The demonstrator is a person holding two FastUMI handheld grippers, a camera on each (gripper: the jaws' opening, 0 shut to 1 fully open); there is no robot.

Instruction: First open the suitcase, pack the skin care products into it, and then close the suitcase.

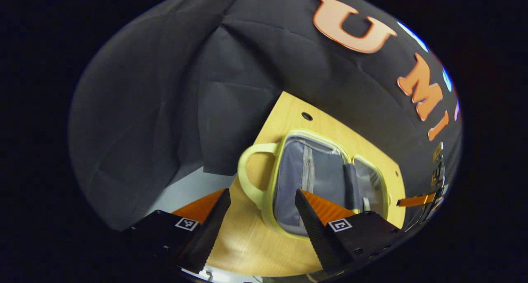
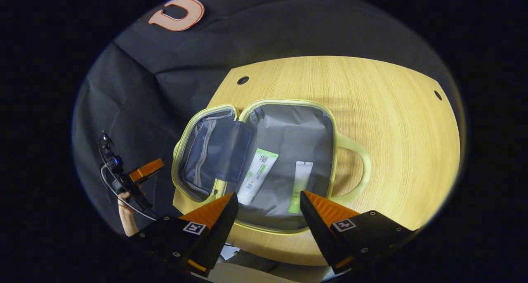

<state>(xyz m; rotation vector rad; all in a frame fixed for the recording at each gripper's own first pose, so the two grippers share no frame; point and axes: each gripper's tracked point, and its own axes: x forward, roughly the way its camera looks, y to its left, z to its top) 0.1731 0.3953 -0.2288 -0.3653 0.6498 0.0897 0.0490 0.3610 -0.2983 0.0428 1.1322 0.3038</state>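
A small yellow-rimmed suitcase [image 2: 297, 126] lies open flat on the wooden table [image 2: 392, 130], its grey lining facing up. In the half with the handle [image 2: 359, 167] lie two skin care tubes side by side: a white and green tube [image 2: 256, 175] and a pale green tube [image 2: 300, 186]. The lid half [image 2: 210, 151] has a zip pocket. My right gripper [image 2: 268, 198] hovers open above the suitcase's near rim, nothing between its fingers. In the left gripper view, my left gripper [image 1: 262, 196] is open over the handle [image 1: 247, 171] end of the suitcase [image 1: 326, 171].
In the right gripper view the left gripper [image 2: 138, 171] and the hand [image 2: 126, 217] holding it sit off the table's left side. Bare wood spreads to the right of the suitcase. Small holes [image 2: 242, 80] mark the tabletop's corners. Black cloth walls surround the table.
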